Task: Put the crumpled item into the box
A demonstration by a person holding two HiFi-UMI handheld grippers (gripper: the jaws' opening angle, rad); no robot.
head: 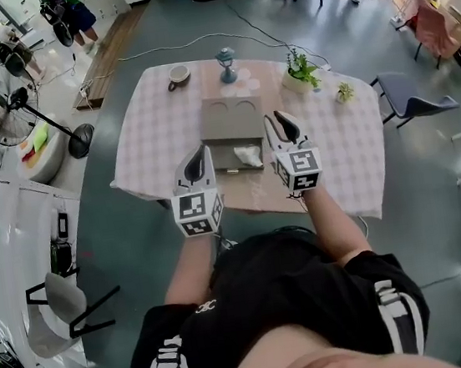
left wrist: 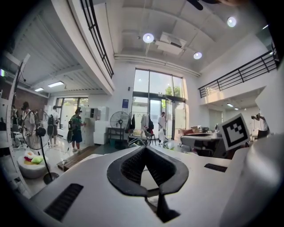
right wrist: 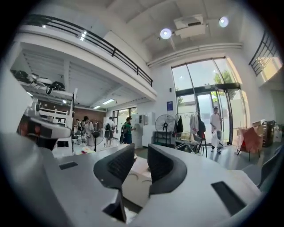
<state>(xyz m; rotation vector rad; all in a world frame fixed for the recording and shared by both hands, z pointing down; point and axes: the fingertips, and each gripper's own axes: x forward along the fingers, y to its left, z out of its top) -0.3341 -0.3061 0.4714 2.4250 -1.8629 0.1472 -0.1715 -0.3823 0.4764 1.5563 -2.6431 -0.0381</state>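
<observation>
One box (head: 231, 122), one crumpled item (head: 249, 156), two potted plants (head: 300, 69) (head: 344, 92), one cup (head: 177, 76), one table (head: 156, 134)

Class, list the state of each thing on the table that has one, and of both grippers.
Grey cardboard box: open, lid folded back.
Crumpled white item: lying inside the box.
White cup: upright.
Left gripper: shut, empty.
Right gripper: open, empty.

A matt pale checked cloth tablecloth (head: 156, 134) bears a smooth grey cardboard-looking box (head: 231, 118), a crumpled white papery wad (head: 248, 156) at its five o'clock; the grey floor (head: 437, 219) is glossy.
</observation>
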